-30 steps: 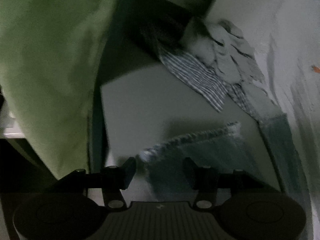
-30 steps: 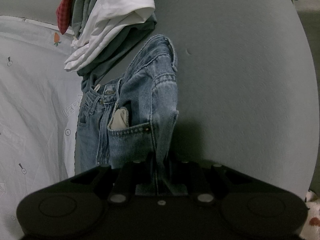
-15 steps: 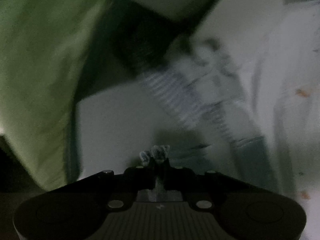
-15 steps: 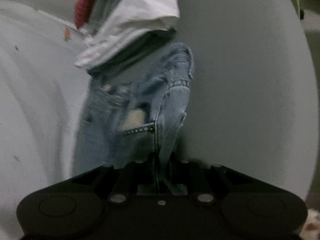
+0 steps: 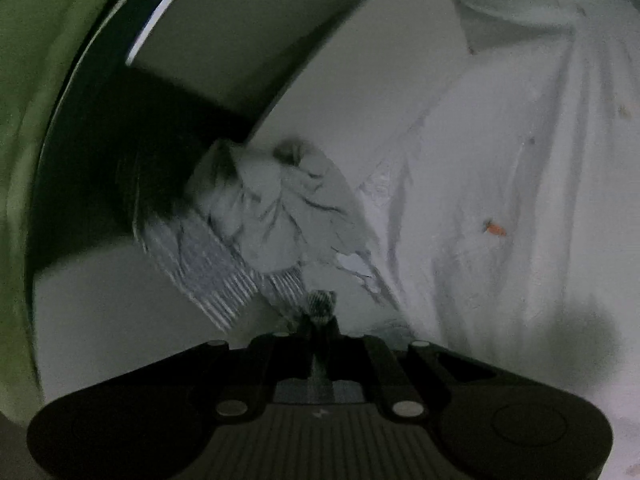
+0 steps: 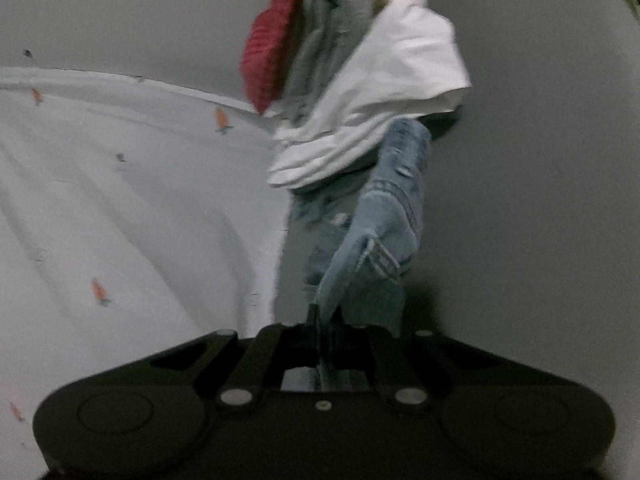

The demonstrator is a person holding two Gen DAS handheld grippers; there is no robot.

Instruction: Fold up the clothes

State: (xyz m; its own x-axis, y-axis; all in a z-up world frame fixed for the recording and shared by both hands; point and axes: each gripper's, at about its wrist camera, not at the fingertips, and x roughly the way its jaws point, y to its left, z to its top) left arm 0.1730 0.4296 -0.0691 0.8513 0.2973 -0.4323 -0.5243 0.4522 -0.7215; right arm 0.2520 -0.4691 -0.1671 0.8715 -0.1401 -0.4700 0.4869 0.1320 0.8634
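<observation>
A white sheet (image 6: 120,208) printed with small orange carrots is lying rumpled across the left of the right wrist view, and it is showing again at the right of the left wrist view (image 5: 520,184). A plain grey surface (image 6: 520,200) is spreading beneath and beside it. In the left wrist view a green cloth (image 5: 28,120) is hanging along the left edge, and a dark gap (image 5: 132,160) is opening beside it, too dim to make out
</observation>
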